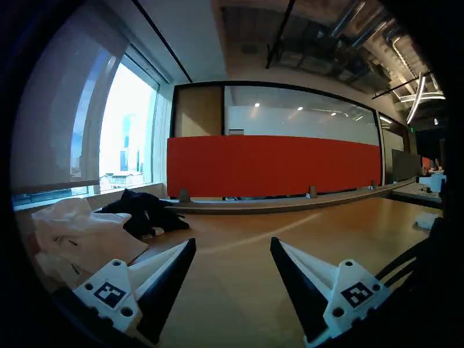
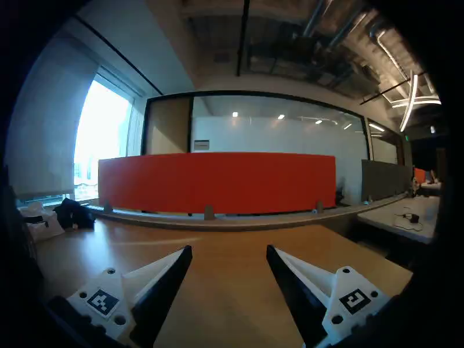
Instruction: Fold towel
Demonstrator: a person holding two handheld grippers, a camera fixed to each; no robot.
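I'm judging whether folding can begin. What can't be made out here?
- Crumpled white cloth pile, left gripper view: lower part hidden behind the left gripper; one towel or several, unclear.
- Crumpled black fabric beside it: kind unclear.
- Right gripper view: both piles too small, at the left edge.
- Behind the orange divider panel: hidden.

The white towel [image 1: 78,235] lies in a crumpled heap on the wooden worktop [image 1: 243,272], far over to the left by the window [image 1: 124,139]. It is not folded, just bunched up with lots of creases. A black towel [image 1: 142,211] sits right behind it, touching it, in a messy lump too. In the right gripper view both heaps look small and far off to the left.
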